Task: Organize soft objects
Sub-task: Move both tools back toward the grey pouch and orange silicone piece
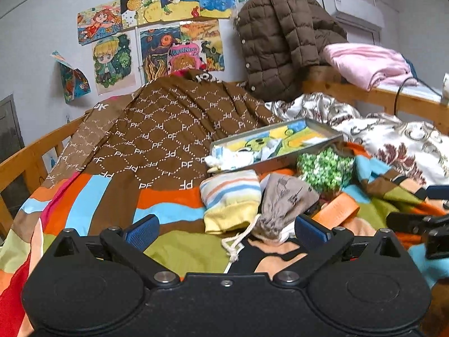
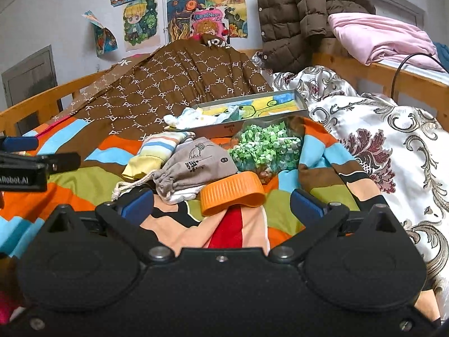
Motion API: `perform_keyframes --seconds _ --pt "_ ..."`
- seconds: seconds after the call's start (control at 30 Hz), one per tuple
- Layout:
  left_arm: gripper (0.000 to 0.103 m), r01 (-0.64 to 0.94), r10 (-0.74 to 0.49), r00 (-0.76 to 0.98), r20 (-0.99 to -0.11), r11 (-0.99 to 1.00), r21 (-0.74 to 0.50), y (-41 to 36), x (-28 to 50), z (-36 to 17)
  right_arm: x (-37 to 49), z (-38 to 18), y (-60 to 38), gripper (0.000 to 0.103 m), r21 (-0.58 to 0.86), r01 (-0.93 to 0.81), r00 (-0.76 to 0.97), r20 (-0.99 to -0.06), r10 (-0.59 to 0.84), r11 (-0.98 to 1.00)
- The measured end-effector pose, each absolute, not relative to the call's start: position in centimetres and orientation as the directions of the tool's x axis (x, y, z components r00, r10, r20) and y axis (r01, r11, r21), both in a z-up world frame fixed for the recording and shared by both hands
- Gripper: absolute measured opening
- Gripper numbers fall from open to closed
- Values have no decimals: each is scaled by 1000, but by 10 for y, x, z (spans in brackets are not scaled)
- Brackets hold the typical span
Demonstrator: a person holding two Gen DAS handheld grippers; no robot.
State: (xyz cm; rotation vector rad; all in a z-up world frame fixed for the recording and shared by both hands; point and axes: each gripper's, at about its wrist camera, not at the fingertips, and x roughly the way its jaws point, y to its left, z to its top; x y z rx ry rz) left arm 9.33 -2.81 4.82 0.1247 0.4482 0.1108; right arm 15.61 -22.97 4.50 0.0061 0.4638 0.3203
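On a striped bedspread lie a striped sock, a grey drawstring pouch, a bag of green paper stars and an orange band. A shallow grey box behind them holds a white cloth. My left gripper is open, low in front of the pouch and sock. My right gripper is open with the orange band between its fingers, untouched. Each gripper shows at the other view's edge.
A brown PF-patterned quilt rises behind the items. A white floral cover fills the right. A brown puffer jacket and pink blanket hang on the wooden bed rail. Drawings cover the wall.
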Motion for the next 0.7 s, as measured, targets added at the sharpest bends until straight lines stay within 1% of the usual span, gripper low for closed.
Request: perform_keyframes --seconds 0.33,0.7 --pt "102 -75 145 873 -465 983 165 -31 100 40 154 40 -231 102 106 -300 831 -458 315 948" --pt "102 -49 133 869 -477 982 184 -39 104 37 156 36 -227 102 131 -280 821 -481 308 951"
